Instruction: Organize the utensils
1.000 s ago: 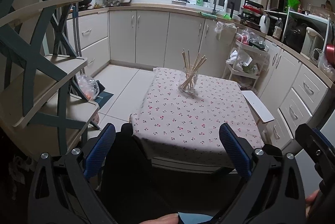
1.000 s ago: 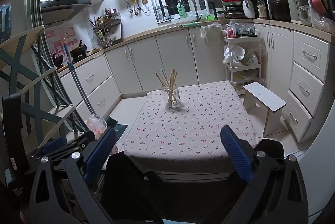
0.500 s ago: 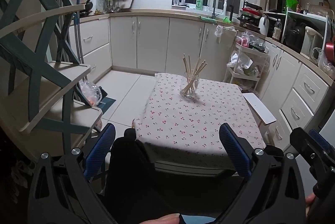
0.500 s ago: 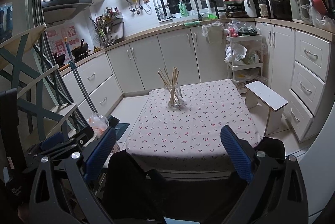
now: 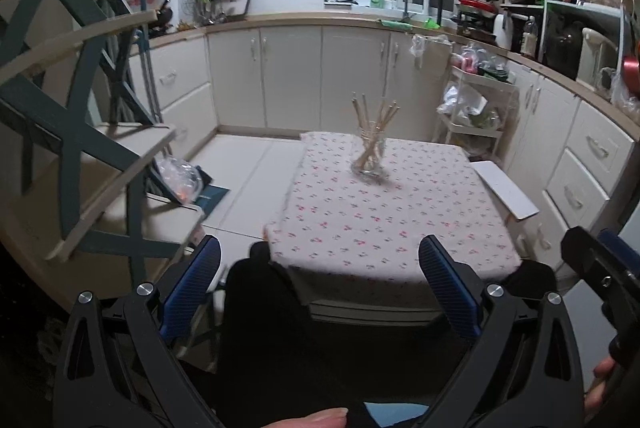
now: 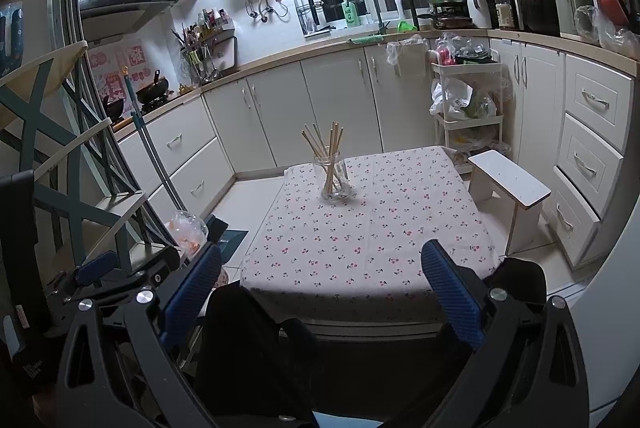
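The chopsticks (image 6: 329,156) stood near-upright, fanned out in a glass jar (image 6: 334,177) by the table's (image 6: 380,240) far-left corner. Both the left gripper (image 5: 320,284) and the right gripper (image 6: 322,286) hung empty, tongs apart, off the near edge, neither clearly nearer.

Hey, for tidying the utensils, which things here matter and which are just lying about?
Part of the job:
chopsticks
glass jar
floral table

Just lying about:
white stool
trolley rack
mop handle
soap bottle
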Available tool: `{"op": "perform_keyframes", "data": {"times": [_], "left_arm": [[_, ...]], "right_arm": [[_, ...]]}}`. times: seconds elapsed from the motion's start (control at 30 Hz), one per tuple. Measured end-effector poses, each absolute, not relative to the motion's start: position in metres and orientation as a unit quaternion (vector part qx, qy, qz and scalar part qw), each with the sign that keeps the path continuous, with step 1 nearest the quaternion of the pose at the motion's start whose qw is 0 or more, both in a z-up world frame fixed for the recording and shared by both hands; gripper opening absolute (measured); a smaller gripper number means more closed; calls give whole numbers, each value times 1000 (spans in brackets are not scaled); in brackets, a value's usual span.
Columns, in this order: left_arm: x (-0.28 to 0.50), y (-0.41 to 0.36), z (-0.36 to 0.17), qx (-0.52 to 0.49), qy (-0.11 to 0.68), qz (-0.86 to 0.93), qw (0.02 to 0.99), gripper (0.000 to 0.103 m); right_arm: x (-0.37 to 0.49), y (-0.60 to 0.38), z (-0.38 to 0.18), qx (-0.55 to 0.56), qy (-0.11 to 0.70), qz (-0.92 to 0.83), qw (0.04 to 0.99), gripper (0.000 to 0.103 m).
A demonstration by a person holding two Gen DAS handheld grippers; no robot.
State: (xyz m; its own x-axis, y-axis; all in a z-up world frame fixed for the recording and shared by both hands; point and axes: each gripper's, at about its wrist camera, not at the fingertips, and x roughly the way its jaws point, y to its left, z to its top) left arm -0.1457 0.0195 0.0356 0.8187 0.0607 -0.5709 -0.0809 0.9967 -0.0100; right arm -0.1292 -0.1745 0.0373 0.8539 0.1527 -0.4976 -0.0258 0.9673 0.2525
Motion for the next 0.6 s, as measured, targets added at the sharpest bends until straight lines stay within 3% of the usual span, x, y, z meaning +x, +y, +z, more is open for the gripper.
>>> {"op": "perform_keyframes", "data": {"times": [0.6], "left_arm": [[-146,27,36,-29,300,48,952,95]], "right_arm": [[-129,-174,36,118,269,48,955,96]]}}
